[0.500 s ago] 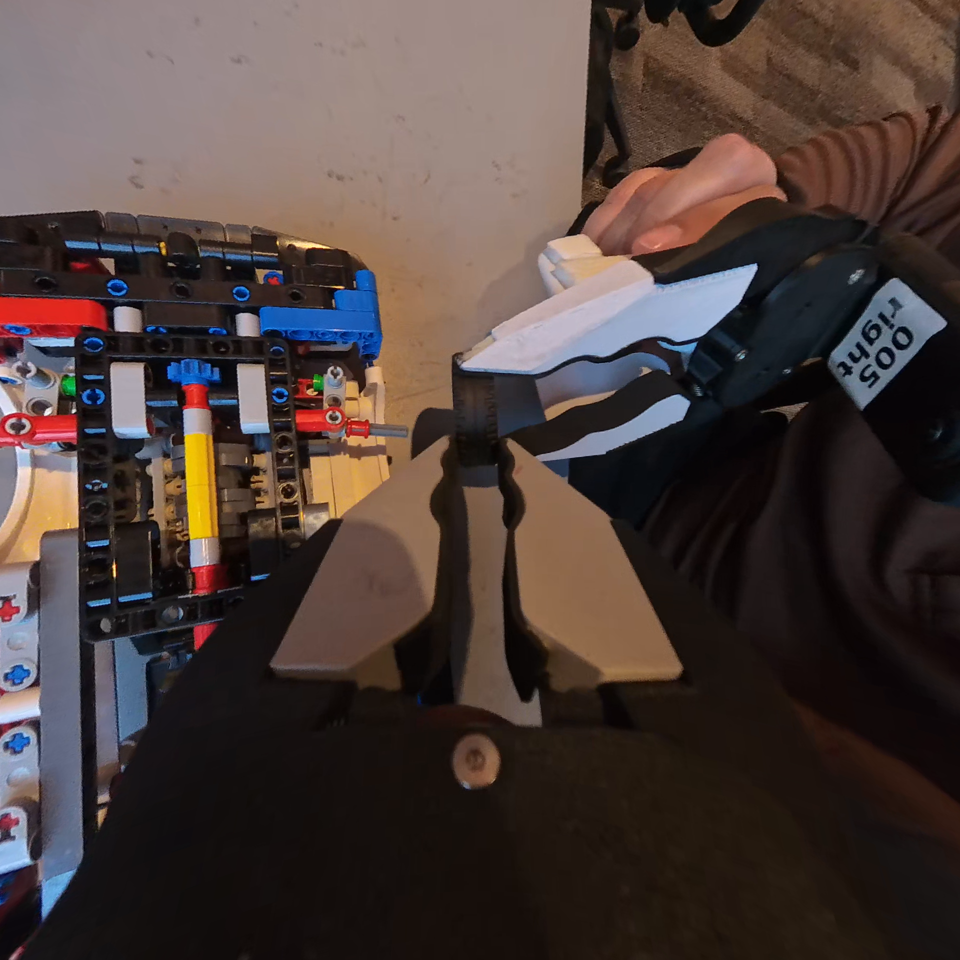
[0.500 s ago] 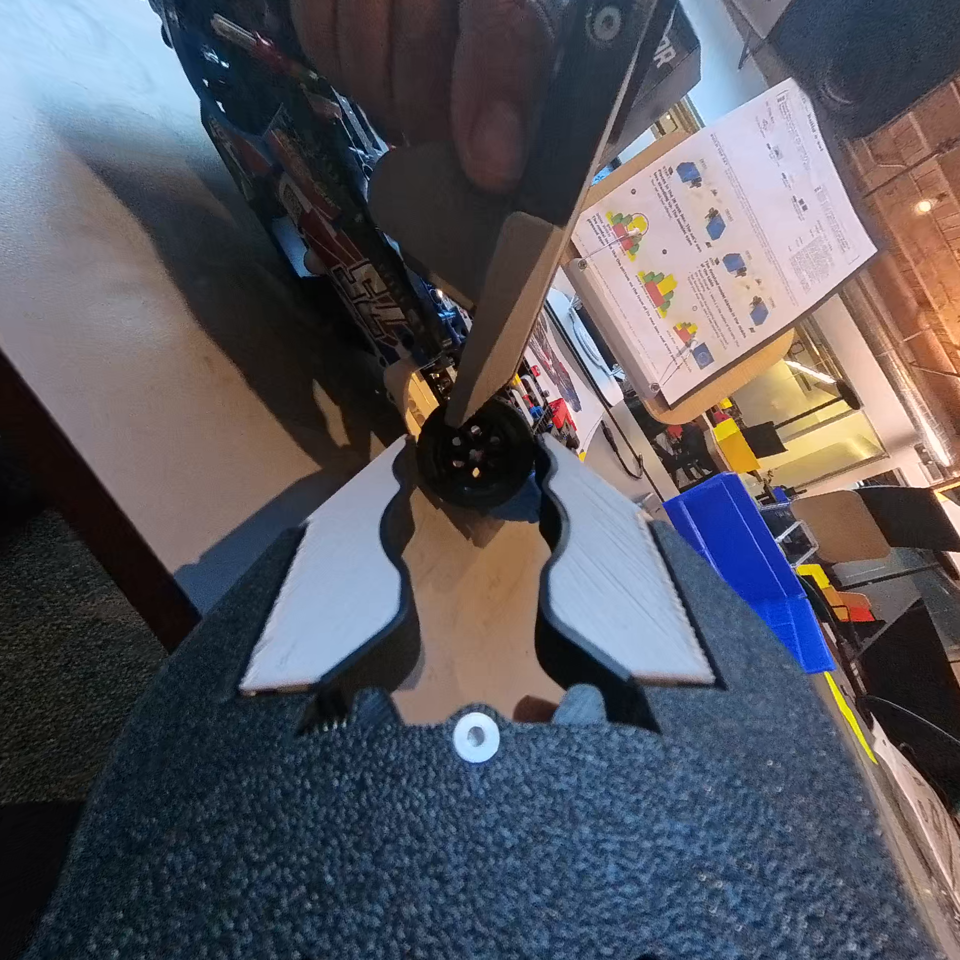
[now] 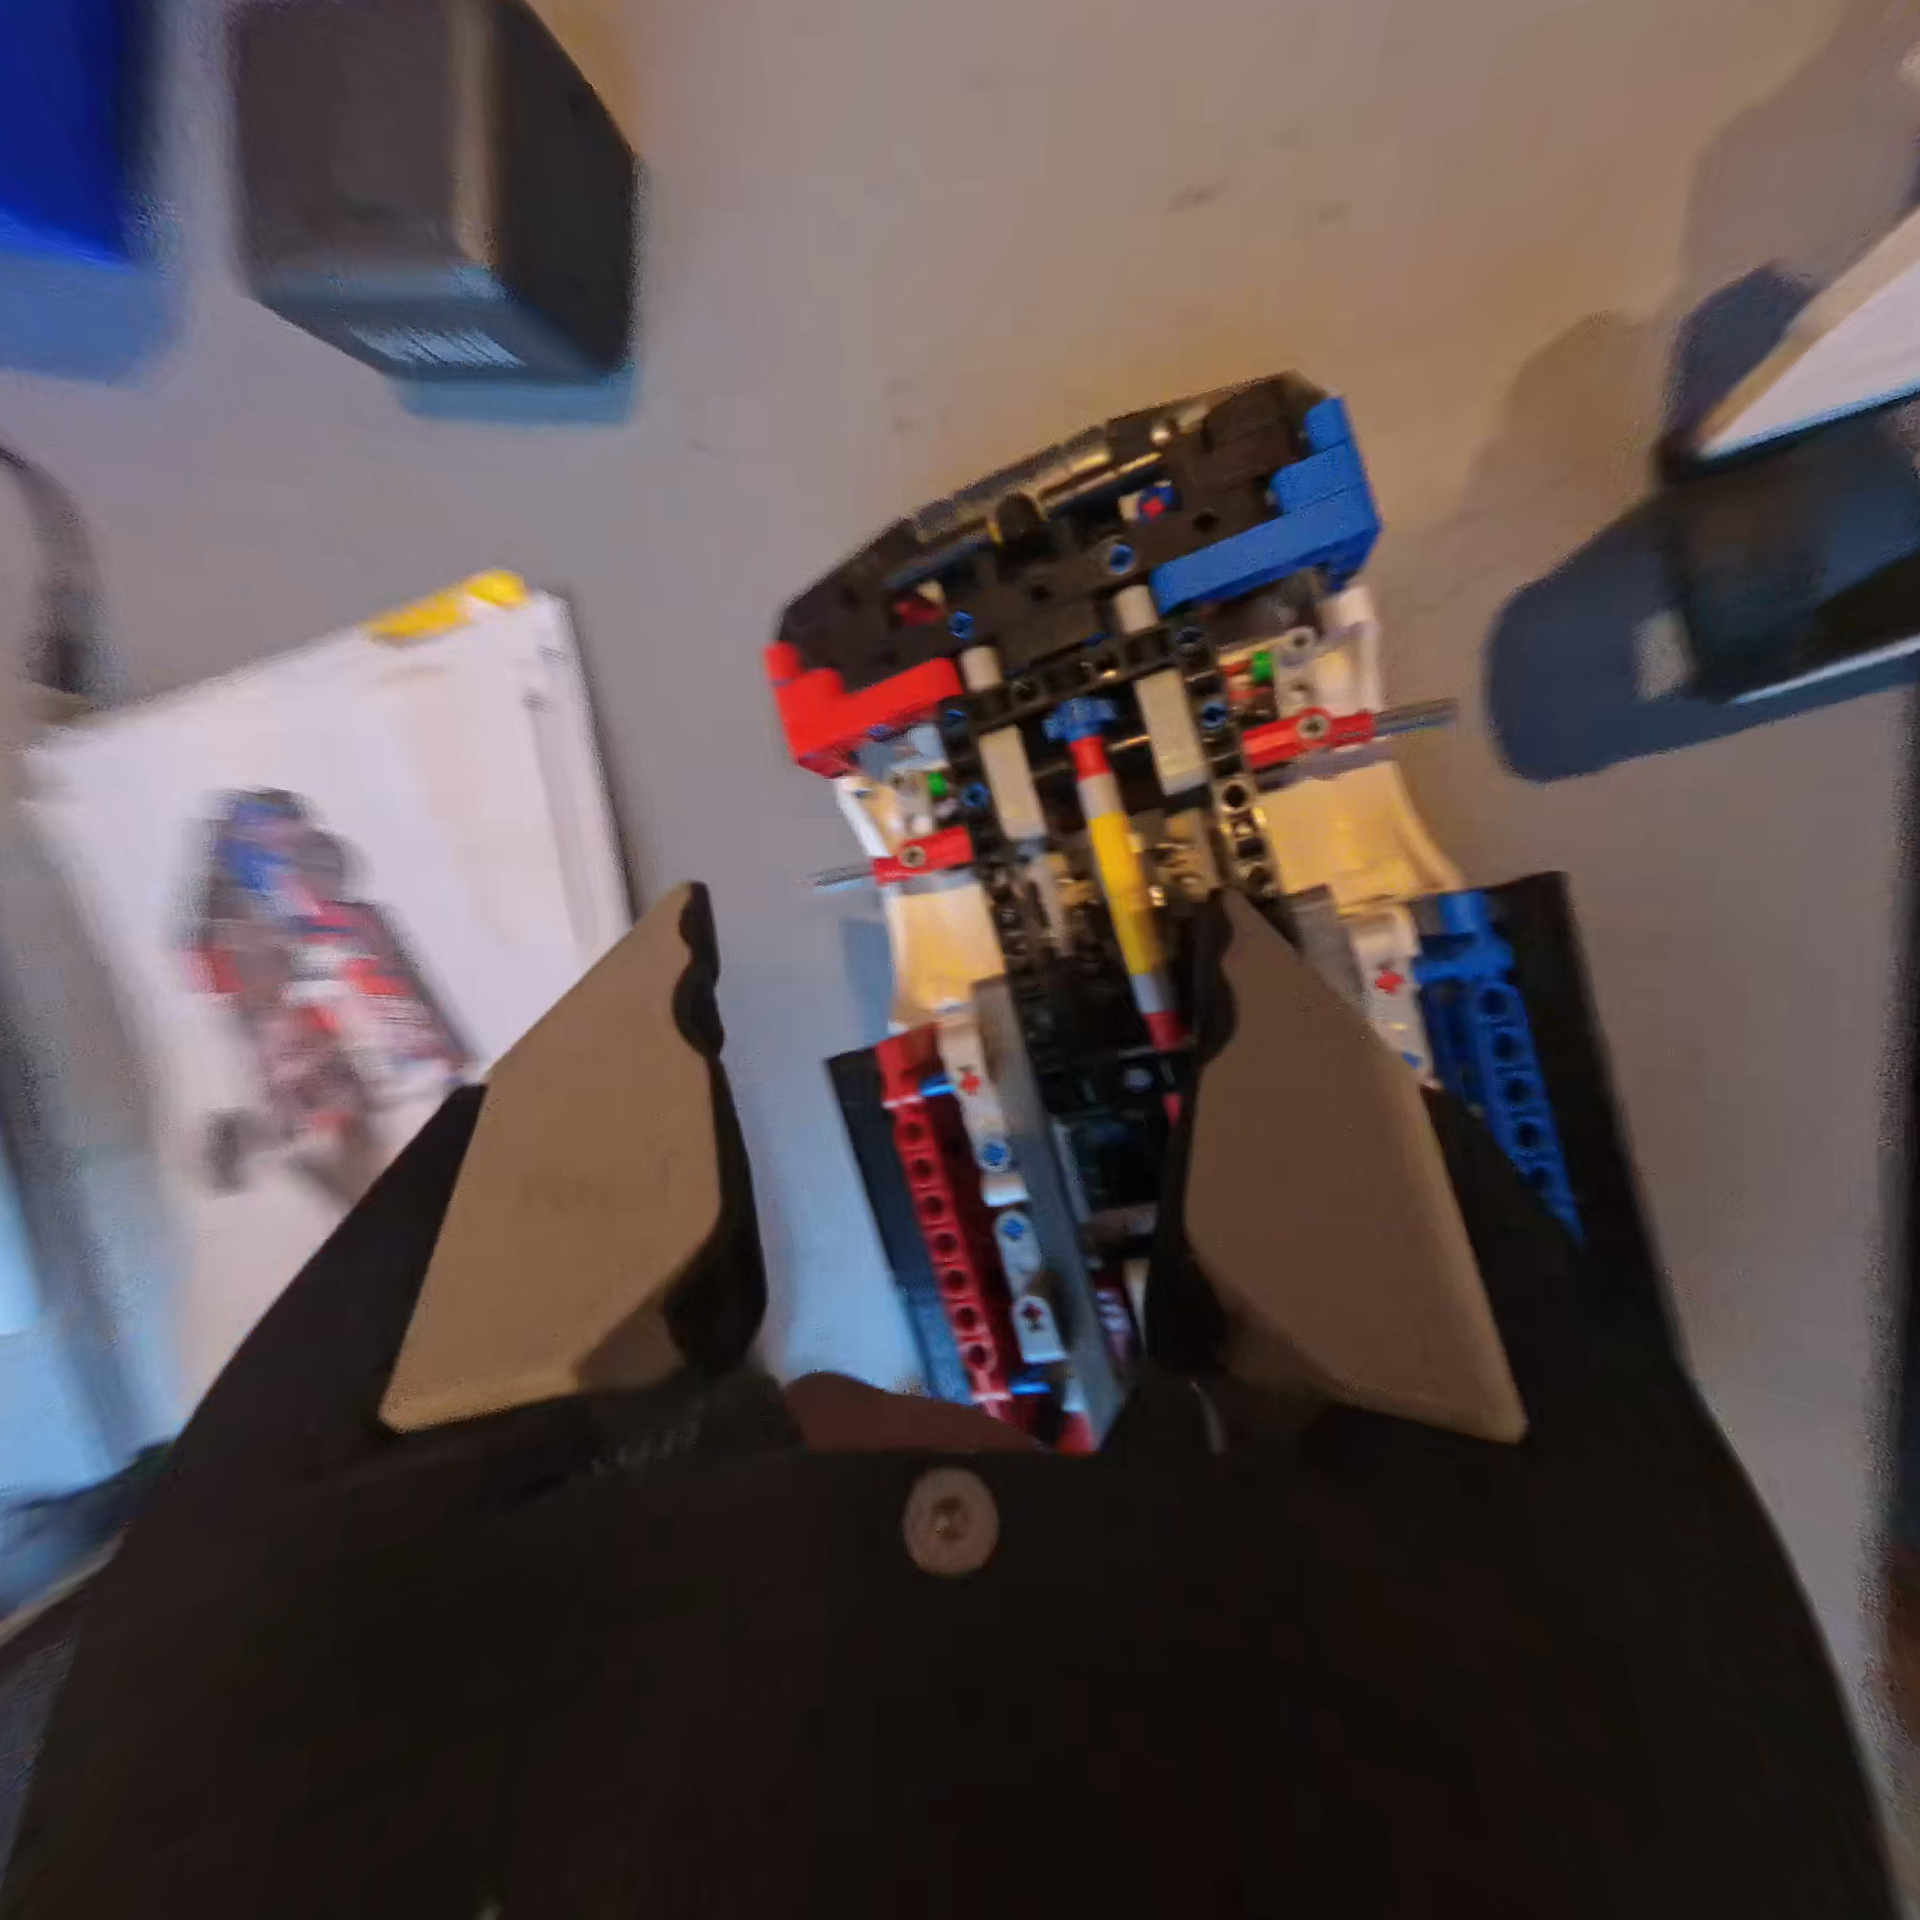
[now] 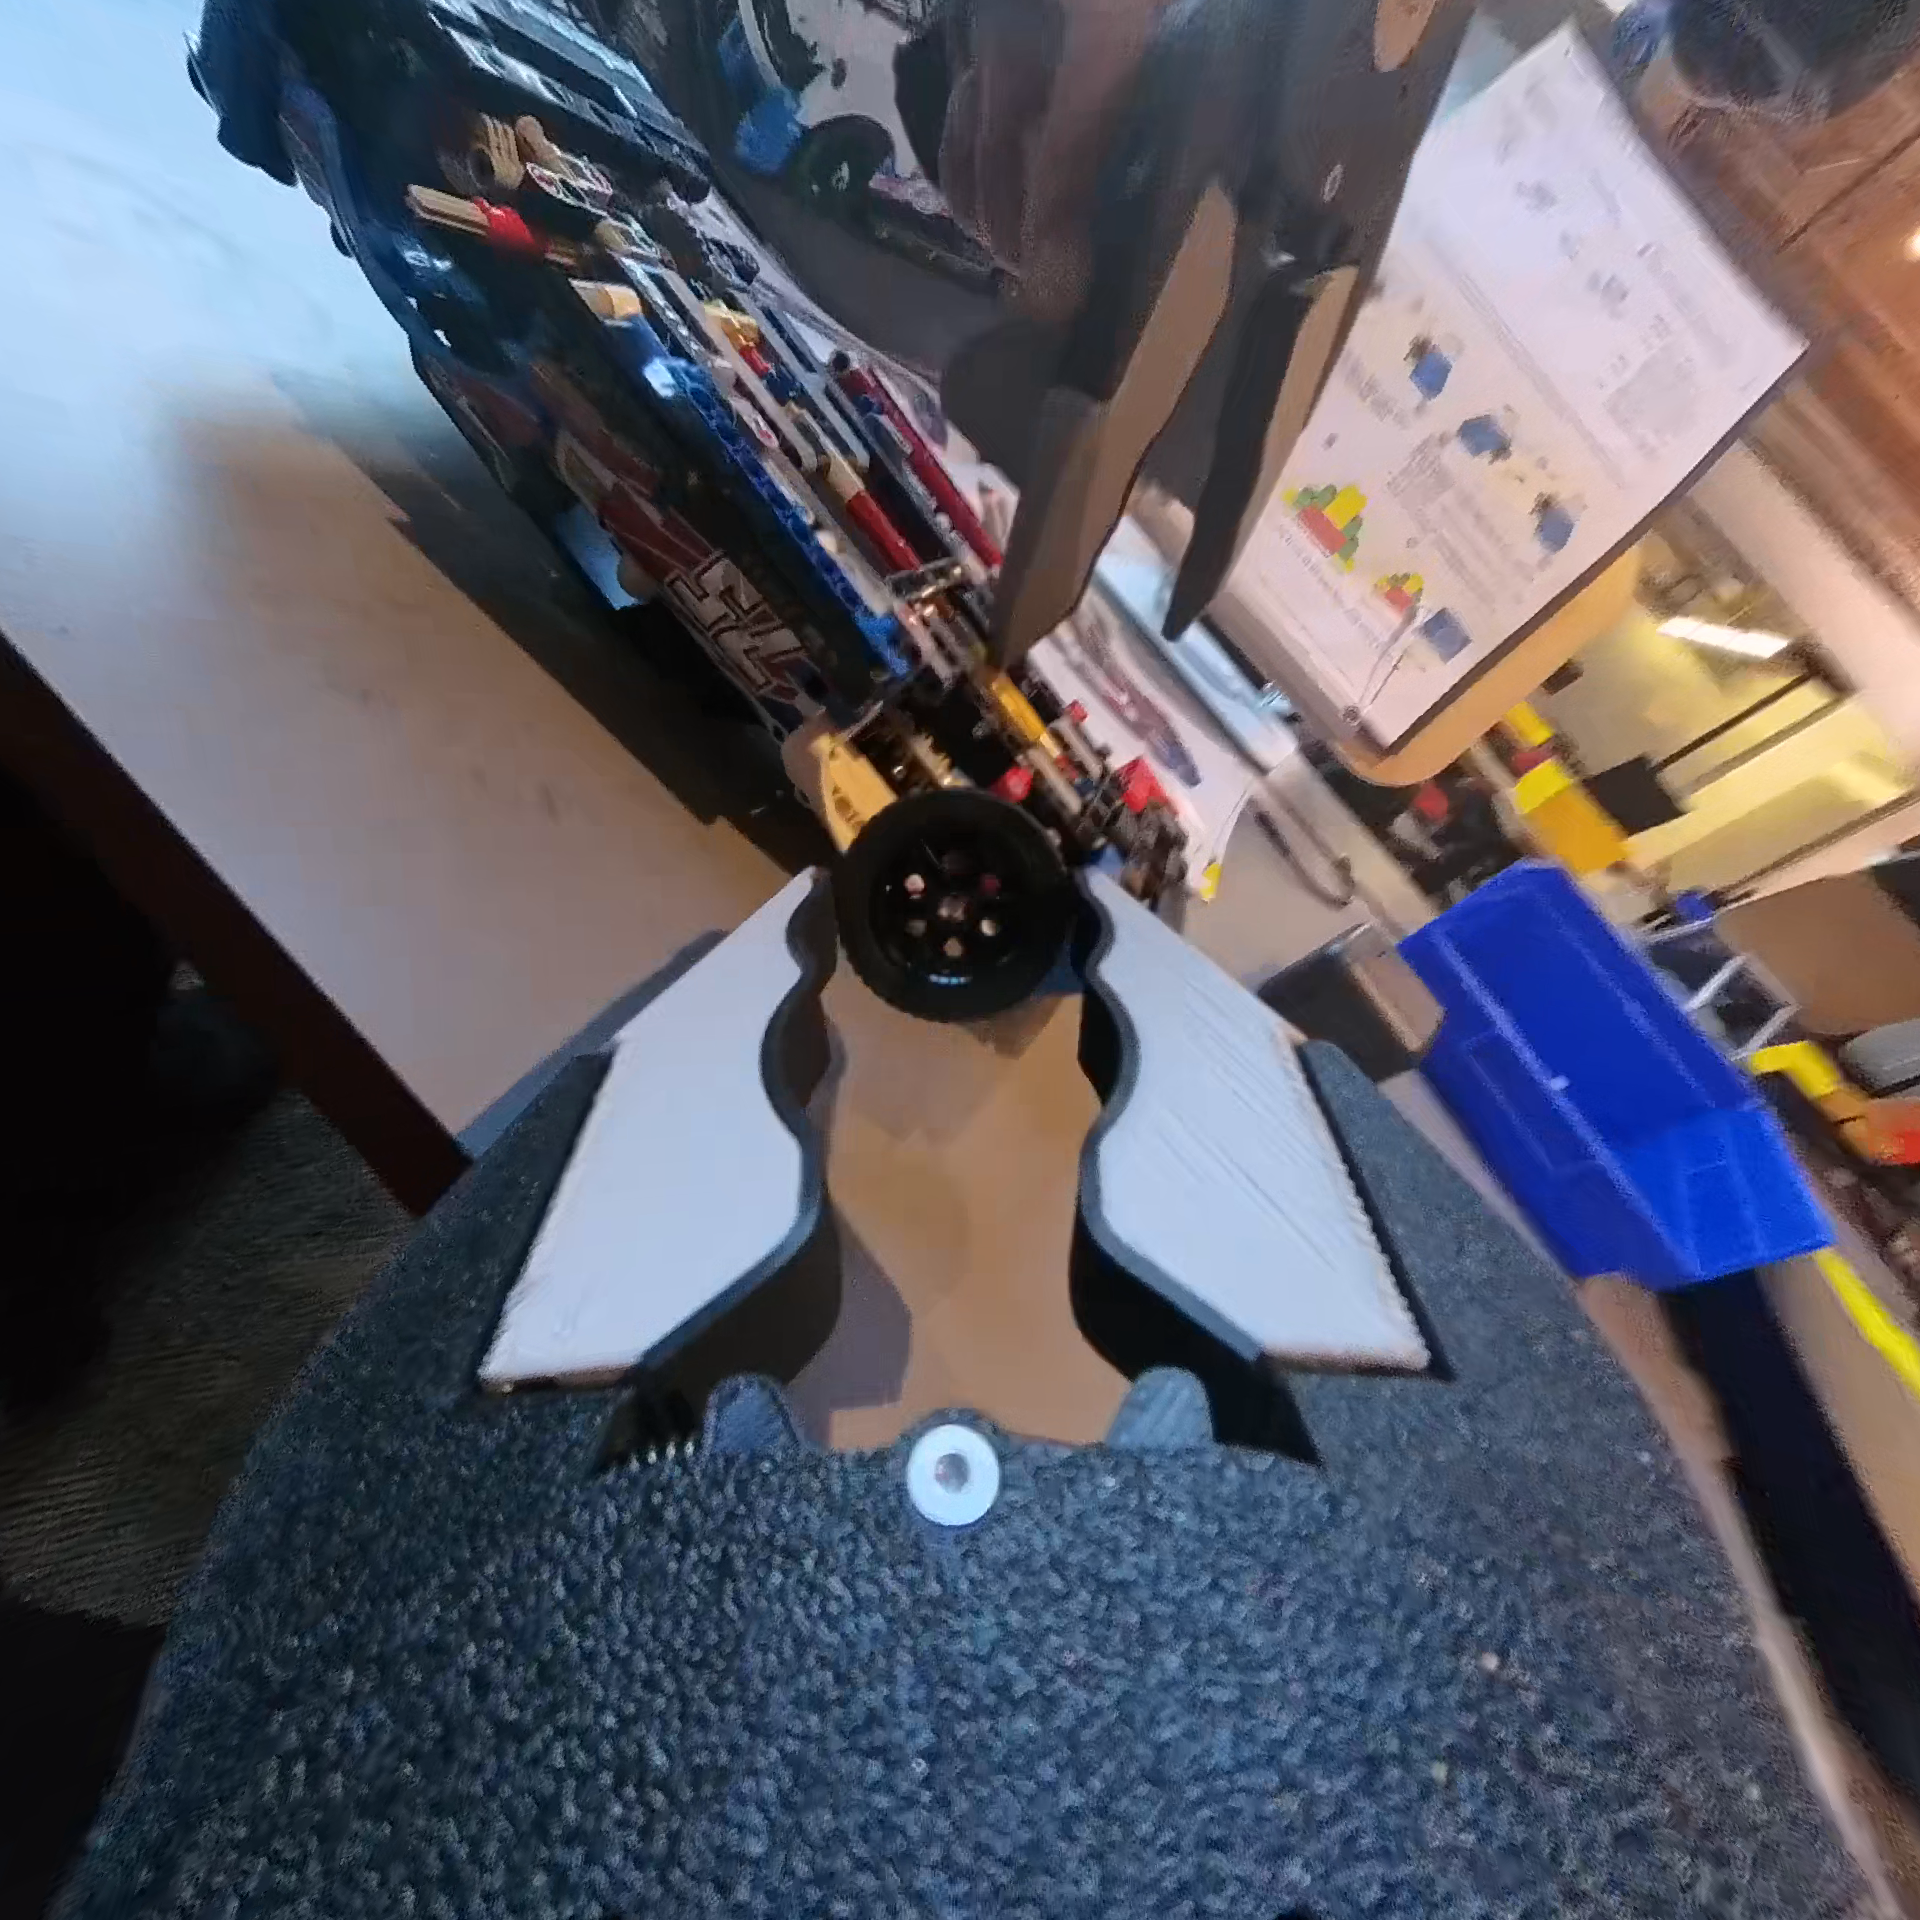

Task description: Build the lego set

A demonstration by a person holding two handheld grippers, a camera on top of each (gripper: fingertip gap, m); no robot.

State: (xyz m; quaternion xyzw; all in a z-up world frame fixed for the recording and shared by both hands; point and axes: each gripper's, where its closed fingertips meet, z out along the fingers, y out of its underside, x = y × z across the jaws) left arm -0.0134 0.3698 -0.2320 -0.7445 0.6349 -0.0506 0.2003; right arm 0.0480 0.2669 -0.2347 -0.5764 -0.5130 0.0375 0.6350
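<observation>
Your left gripper (image 3: 956, 997) stands spread above the car chassis (image 3: 1101, 831), which fills the gap between its fingers. Bare table (image 3: 1039, 208) lies open beyond the chassis. A booklet (image 3: 312, 883) blocks the left; a dark box (image 3: 436, 197) blocks the far left. Your right gripper (image 4: 951, 935) carries a wheel (image 4: 951, 909) just beside the chassis end.

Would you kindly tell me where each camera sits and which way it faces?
Left wrist view: on the left gripper, above the table, looking down onto the lego car; its own open fingers show.
Right wrist view: on the right gripper, low at the table edge, looking along the car; its fingers clamp a wheel.
Shared: the car; the left gripper also hangs above in the right view.
</observation>
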